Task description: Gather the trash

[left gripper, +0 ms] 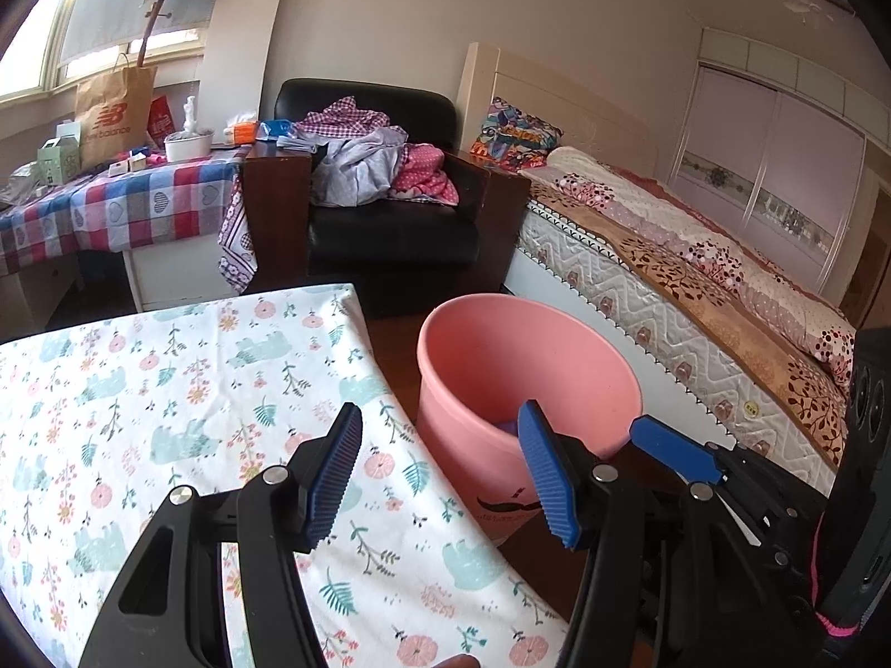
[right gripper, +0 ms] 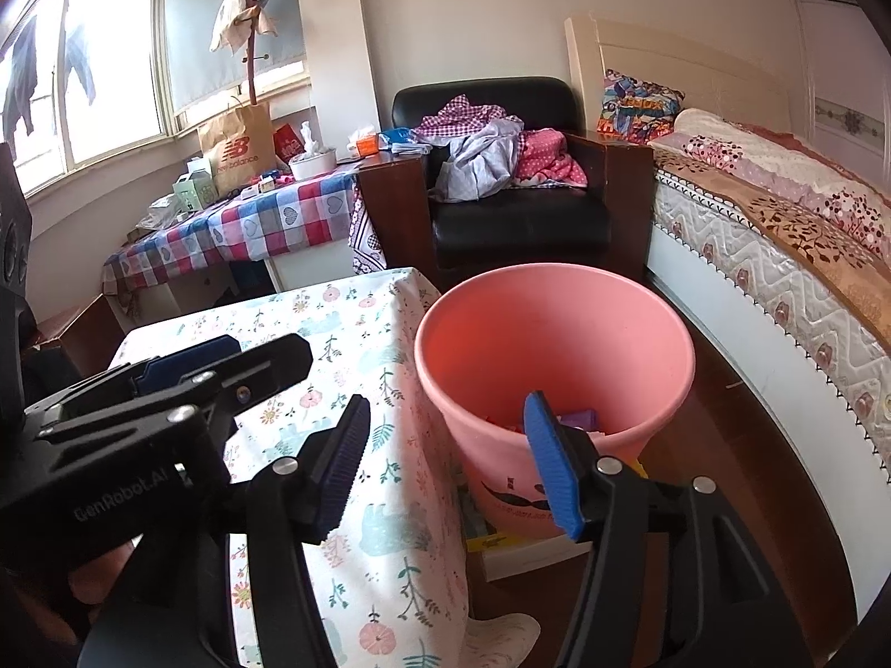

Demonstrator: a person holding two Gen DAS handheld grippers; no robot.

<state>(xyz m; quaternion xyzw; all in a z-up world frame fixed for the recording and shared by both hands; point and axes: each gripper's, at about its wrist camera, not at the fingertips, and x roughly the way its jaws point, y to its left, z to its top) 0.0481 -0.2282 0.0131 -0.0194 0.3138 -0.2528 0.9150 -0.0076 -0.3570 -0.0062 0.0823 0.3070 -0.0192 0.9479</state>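
The pink trash bin (right gripper: pixel 557 367) stood on the floor beside the floral-clothed table (left gripper: pixel 167 389), some trash inside. We held the left gripper (left gripper: pixel 440 473) and right gripper (right gripper: pixel 451 462) with jaws apart, empty.

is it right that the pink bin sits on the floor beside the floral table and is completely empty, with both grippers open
Not quite: the pink bin is not empty. The right wrist view shows purple and red pieces lying at its bottom. The rest holds: it stands on the floor beside the floral table, and the left gripper and right gripper are both open with nothing between them.
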